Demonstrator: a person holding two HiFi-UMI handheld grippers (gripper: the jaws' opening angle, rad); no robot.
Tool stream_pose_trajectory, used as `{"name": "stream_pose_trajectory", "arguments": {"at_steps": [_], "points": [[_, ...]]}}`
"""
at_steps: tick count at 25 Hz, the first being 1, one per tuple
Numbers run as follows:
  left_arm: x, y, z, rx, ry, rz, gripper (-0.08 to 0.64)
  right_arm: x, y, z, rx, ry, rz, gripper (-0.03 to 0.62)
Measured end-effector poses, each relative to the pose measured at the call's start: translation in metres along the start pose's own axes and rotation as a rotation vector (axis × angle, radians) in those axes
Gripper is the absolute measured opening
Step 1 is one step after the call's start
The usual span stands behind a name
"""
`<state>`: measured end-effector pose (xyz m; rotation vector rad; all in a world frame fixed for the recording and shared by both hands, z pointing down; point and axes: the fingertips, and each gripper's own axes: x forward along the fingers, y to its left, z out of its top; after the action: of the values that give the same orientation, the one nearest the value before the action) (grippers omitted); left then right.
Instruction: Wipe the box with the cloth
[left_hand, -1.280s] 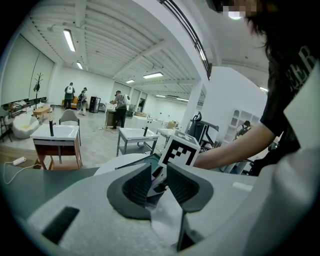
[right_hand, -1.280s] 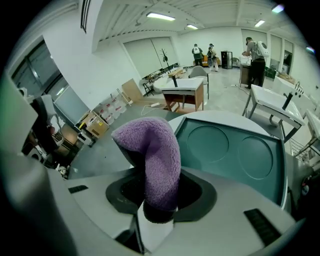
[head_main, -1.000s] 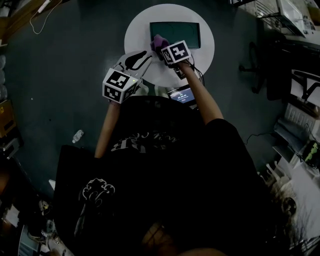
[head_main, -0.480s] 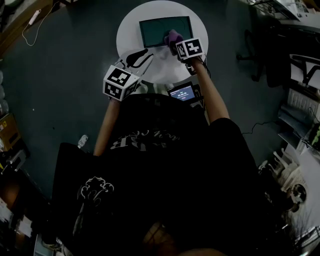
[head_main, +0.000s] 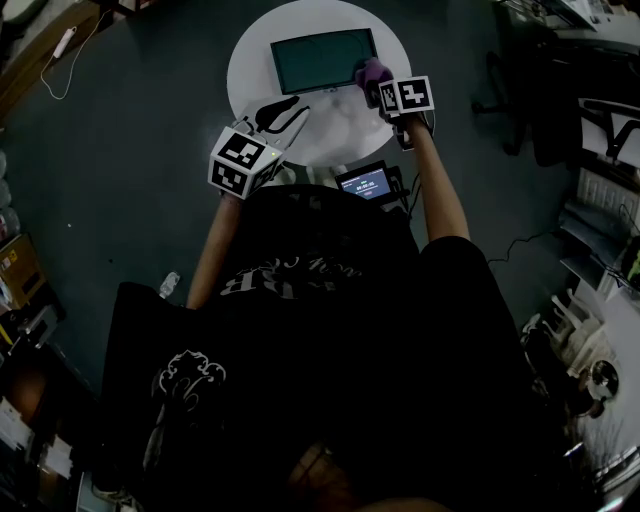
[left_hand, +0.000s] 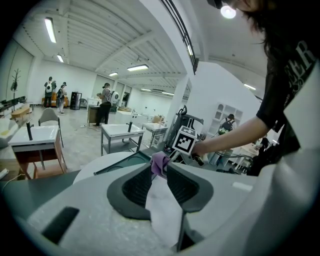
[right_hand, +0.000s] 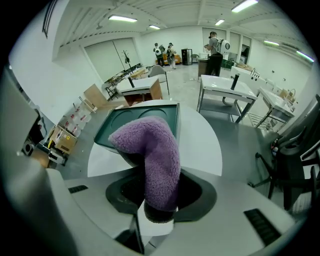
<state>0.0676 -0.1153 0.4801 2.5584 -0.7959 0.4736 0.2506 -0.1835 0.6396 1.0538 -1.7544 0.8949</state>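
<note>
A shallow dark green box (head_main: 315, 60) lies on the round white table (head_main: 330, 130). My right gripper (head_main: 380, 86) is shut on a purple fleece cloth (head_main: 368, 72), which rests at the box's near right corner. In the right gripper view the cloth (right_hand: 152, 150) stands up from between the jaws of my right gripper (right_hand: 160, 197) and covers part of the box (right_hand: 167, 112). My left gripper (head_main: 283, 113) hovers over the table's near left part, open and holding nothing. Through its jaws (left_hand: 159, 175) I see the cloth (left_hand: 160, 162) and the other gripper's marker cube (left_hand: 184, 140).
A small lit screen (head_main: 366, 183) hangs at the person's waist just below the table edge. A black office chair (head_main: 520, 100) stands to the right, and a bottle (head_main: 168, 285) lies on the floor at left. White work tables (right_hand: 220, 87) and several people stand farther off.
My right gripper has carried the cloth rightward across the box, from its left part to its near right corner. The left gripper has stayed where it was.
</note>
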Motion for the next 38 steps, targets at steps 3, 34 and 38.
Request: {"name": "stream_pose_trajectory", "arguments": {"at_steps": [3, 34, 38], "points": [[0.001, 0.002, 0.0, -0.002, -0.001, 0.004, 0.091, 0.001, 0.0, 0.0, -0.016, 0.004, -0.005, 0.112], [-0.045, 0.013, -0.037, -0.065, 0.025, 0.146, 0.091, 0.067, 0.192, -0.037, -0.623, 0.204, 0.374, 0.112], [-0.044, 0.015, -0.035, -0.07, 0.022, 0.161, 0.091, 0.067, 0.17, -0.037, -0.557, 0.239, 0.322, 0.112]]}}
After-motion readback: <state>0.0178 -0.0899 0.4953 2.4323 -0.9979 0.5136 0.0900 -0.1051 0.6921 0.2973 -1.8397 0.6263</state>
